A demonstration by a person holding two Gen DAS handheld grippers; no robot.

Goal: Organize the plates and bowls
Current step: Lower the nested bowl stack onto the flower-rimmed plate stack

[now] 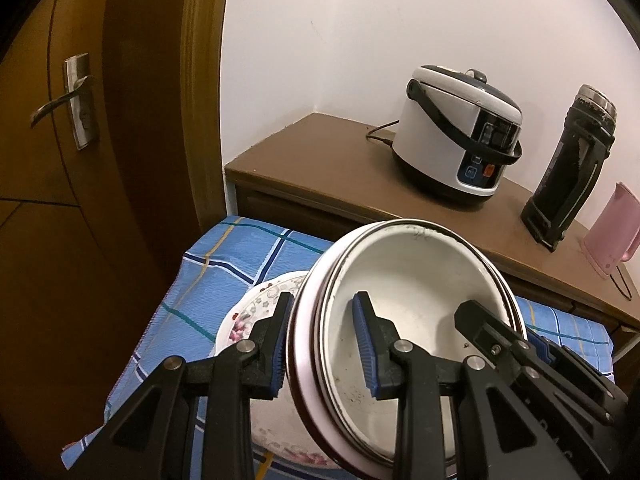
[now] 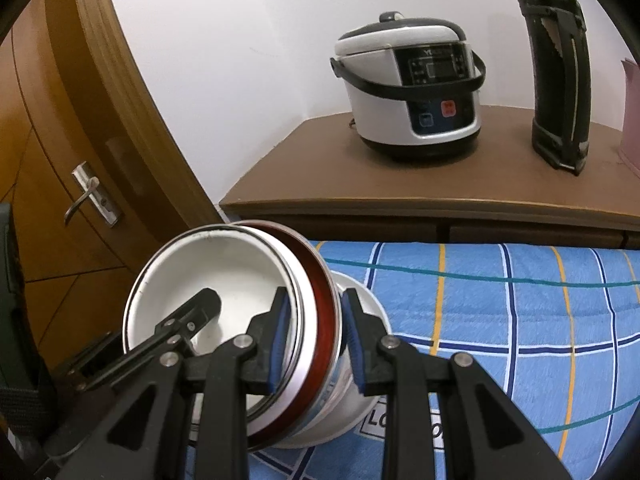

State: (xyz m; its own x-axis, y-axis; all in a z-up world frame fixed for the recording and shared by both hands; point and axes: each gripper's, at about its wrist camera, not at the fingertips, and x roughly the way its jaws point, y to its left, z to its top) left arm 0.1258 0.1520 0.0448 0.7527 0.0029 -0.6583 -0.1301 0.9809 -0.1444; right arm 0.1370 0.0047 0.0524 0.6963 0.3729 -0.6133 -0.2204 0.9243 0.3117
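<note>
Both grippers are holding one nested stack of bowls above the blue checked cloth, each from an opposite side of the rim.

Left gripper: jaws straddling the stack's rim, one blue pad against the outer wall, the other inside the white inner bowl. Pads are pressing the wall; it is gripping the stack.

Right gripper: likewise straddling the rim, one finger inside, one outside against the lower white bowl. It appears to be clamping the stack, though a slight gap is showing at the outer pad.

Stack: tilting, mouth turned toward the cameras. The inner bowl is white with a metal rim; a dark red band is showing around the next bowl. Dark specks are lying inside the inner bowl in the left view.

Floral plate: lying on the cloth beneath and to the left of the stack in the left view. Whether the stack is touching it, I cannot tell.

Behind: brown cabinet bearing a white rice cooker, a black thermos and a pink jug at the right edge. Wooden door with a metal handle on the left.
</note>
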